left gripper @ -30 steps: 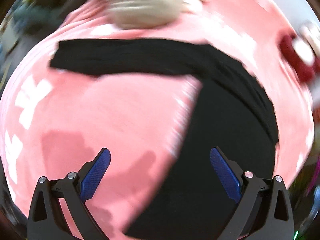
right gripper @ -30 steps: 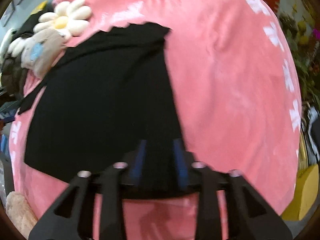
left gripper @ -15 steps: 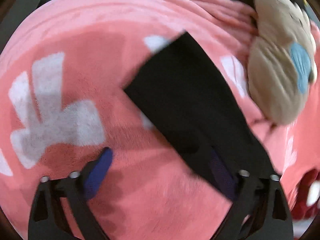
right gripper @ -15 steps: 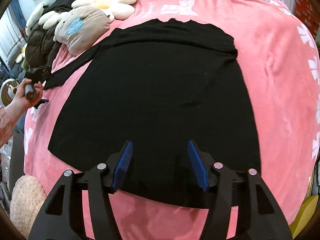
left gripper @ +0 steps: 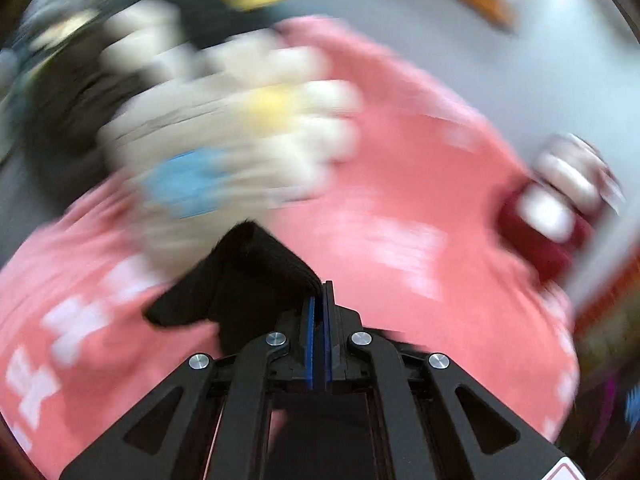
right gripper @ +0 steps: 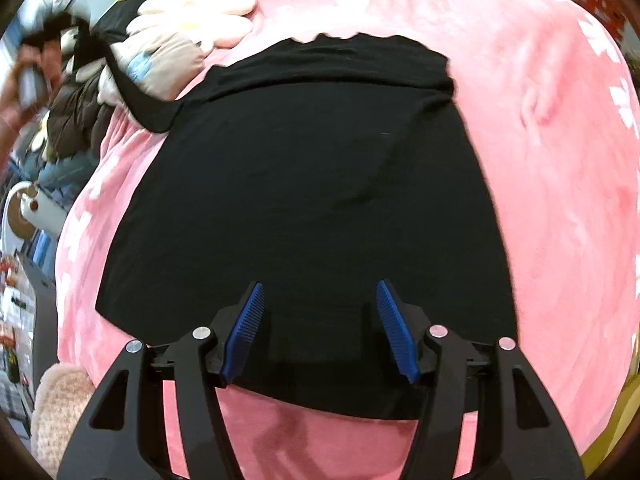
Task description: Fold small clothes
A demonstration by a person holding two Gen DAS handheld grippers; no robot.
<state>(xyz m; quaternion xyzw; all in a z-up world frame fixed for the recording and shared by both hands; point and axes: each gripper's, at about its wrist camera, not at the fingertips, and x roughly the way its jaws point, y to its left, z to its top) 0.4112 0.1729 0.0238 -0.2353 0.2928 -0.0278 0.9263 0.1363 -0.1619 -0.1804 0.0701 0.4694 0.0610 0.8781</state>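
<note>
Left claw [left gripper: 319, 304] clamped tight on the end of the black garment's sleeve [left gripper: 244, 276], lifted off the pink blanket [left gripper: 400, 208]; that view is heavily motion-blurred. Right claw [right gripper: 320, 328] stands partly open over the hem of the black garment [right gripper: 304, 184], pads not pinching it. Garment lies spread flat on the blanket, flower plush [right gripper: 200, 12] near its far-left corner.
</note>
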